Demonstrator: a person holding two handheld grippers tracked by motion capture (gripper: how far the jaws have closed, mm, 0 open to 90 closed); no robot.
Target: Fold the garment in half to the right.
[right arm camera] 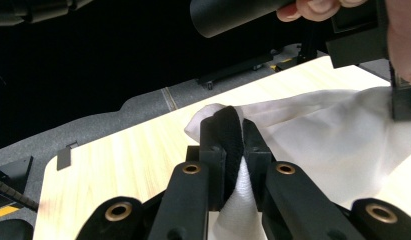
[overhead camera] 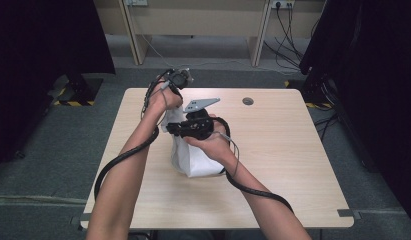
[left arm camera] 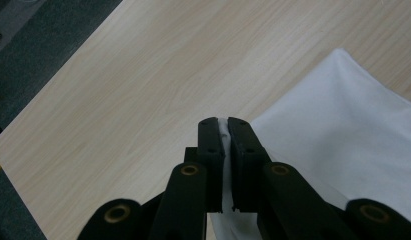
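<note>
White cloth (overhead camera: 193, 160) on wooden table (overhead camera: 283, 165)

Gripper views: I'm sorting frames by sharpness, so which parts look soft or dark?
Left gripper view: the jaws are soft and dark up close; white cloth and table evenly lit. Right gripper view: black background, the other gripper blurred at top. High view: even light, dark curtains at both sides.

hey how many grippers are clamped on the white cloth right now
2. The left gripper pinches the white cloth at its far edge; the right gripper is shut on a bunched fold nearer the person.
</note>
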